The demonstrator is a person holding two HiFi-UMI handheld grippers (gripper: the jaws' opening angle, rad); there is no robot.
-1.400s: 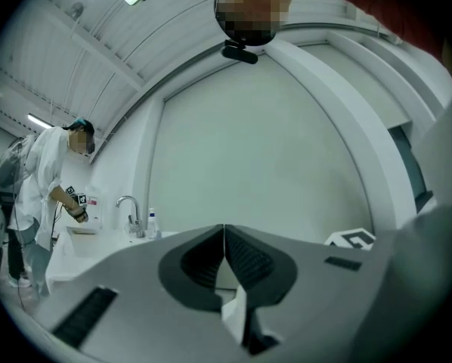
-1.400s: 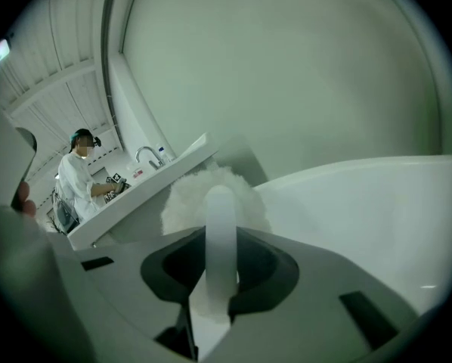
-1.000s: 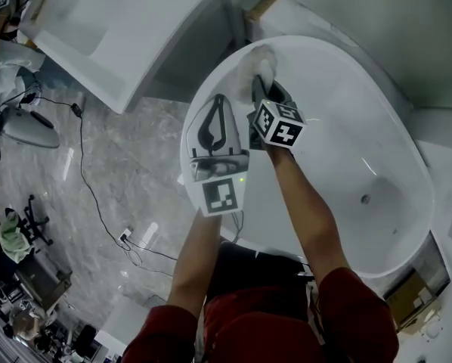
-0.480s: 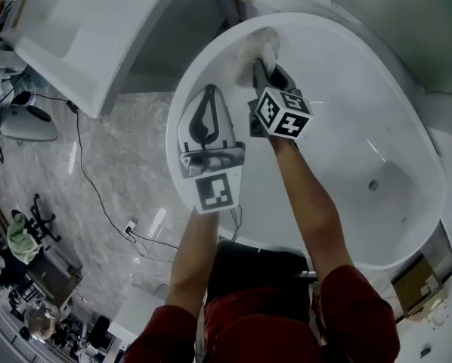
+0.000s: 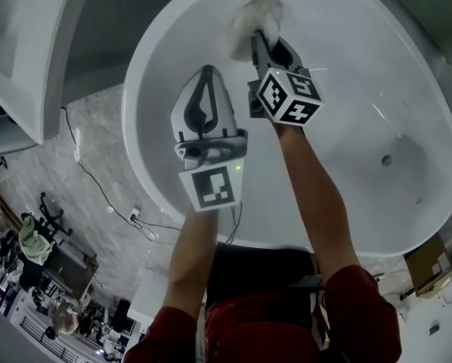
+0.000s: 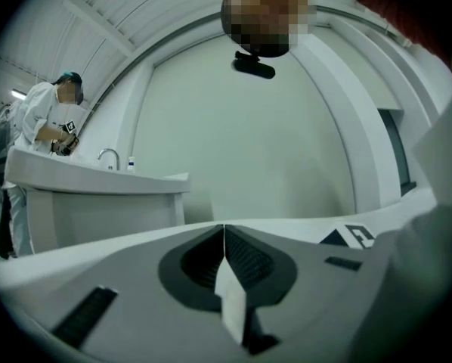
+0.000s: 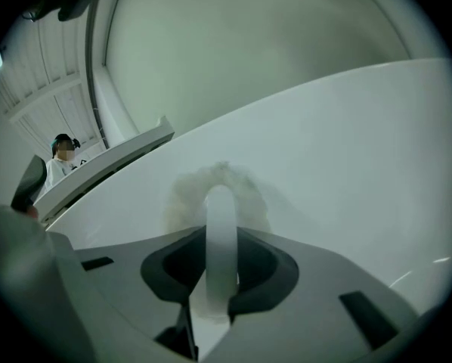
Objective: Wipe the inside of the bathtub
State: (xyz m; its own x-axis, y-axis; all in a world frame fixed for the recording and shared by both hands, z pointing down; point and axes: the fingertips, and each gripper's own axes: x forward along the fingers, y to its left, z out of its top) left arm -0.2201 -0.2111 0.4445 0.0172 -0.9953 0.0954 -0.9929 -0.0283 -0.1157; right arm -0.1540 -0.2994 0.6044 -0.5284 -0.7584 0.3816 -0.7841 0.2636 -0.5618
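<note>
R hand-held gripper (image 5: 261, 42) pinches fluffy cloth (image 5: 255, 15), pushed against inner wall at 12 o'clock of bathtub (image 5: 135, 119), jaws angled in so cloth rubs flat. L hand-held gripper (image 5: 205, 78) pressed together, empty, at R's 9 o'clock, prob. parked clear of wipe path. Drain (image 5: 387, 159) at 3 o'clock, well apart

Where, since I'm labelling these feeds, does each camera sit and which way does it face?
Head view: on the person's head, steeply down into the bathtub; shows both forearms, left tool, right tool.
Left gripper view: on the left tool, along its shut jaws across the room; person's head at top.
Right gripper view: on the right tool, facing the fluffy cloth it clamps against the tub wall.
Shared: head and right views show the cloth.
</note>
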